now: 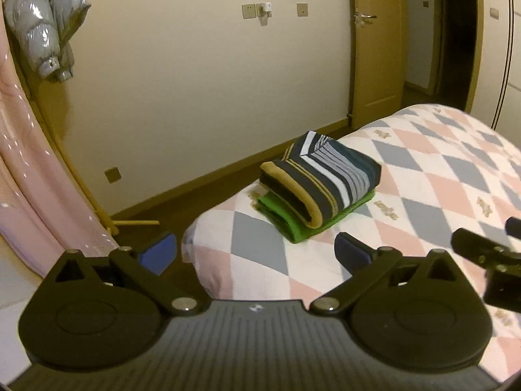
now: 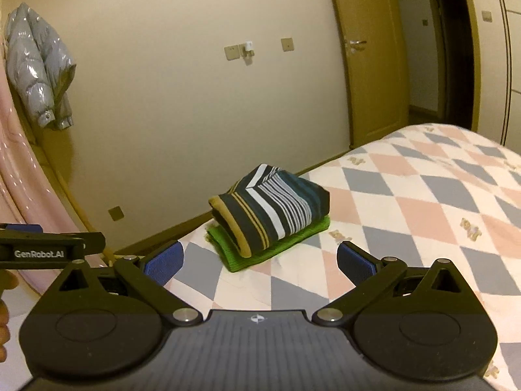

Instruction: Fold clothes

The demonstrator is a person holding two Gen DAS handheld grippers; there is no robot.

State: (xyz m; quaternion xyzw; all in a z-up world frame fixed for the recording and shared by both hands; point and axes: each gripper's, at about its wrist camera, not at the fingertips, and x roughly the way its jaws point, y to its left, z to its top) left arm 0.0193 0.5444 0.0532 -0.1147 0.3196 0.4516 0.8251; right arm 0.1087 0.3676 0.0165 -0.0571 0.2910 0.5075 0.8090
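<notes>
A folded dark striped garment [image 1: 322, 177] [image 2: 273, 208] lies on top of a folded green garment [image 1: 293, 221] [image 2: 260, 255], stacked near the corner of the bed [image 1: 439, 176] [image 2: 423, 195]. My left gripper [image 1: 255, 254] hovers open short of the stack, with nothing between its blue pads. My right gripper [image 2: 259, 260] is open too, held back from the stack and empty. Each gripper shows at the edge of the other's view: the right one [image 1: 482, 251] and the left one [image 2: 49, 244].
The bed wears a quilt of pink, grey and white diamonds. Left of it stands a pink curtain [image 1: 29, 169] with a grey puffer jacket [image 1: 45, 19] [image 2: 39, 68] hanging on a wooden rack. An open wooden door [image 1: 377, 42] [image 2: 371, 58] is beyond, dark floor between bed and wall.
</notes>
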